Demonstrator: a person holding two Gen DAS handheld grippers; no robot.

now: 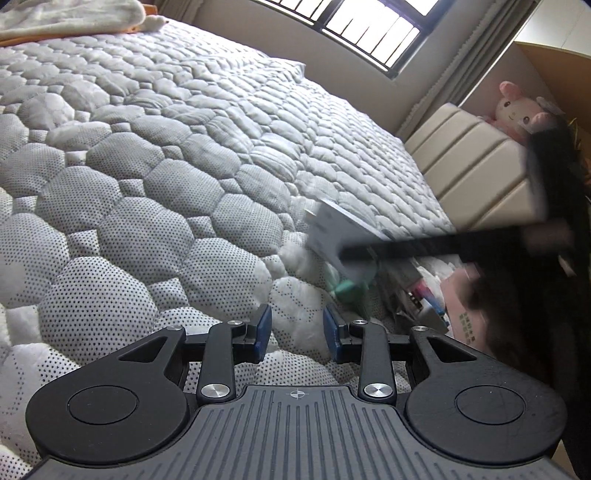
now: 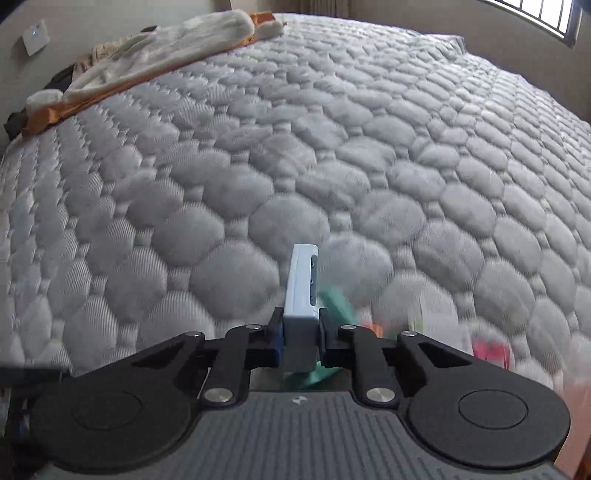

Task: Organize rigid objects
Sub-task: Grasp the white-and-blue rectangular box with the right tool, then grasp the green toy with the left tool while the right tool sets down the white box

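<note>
My right gripper [image 2: 300, 334] is shut on a flat pale blue-white box [image 2: 302, 295], held on edge between its pads above the quilted mattress [image 2: 258, 155]. In the left wrist view the same box [image 1: 334, 232] hangs blurred over the bed's right side, with the dark right gripper [image 1: 424, 245] reaching in from the right. Under it lies a pile of small items: a green thing [image 1: 349, 286], pink and white packets [image 1: 421, 291]; in the right wrist view they show as a blurred green thing [image 2: 338, 302] and red packets [image 2: 491, 350]. My left gripper [image 1: 297, 328] stands open over bare mattress [image 1: 147, 166].
A cream blanket on an orange cloth [image 2: 147, 62] lies along the far side of the bed. A beige padded headboard [image 1: 476, 166] with a pink plush toy [image 1: 517, 110] stands at right. A barred window [image 1: 369, 29] is behind the bed.
</note>
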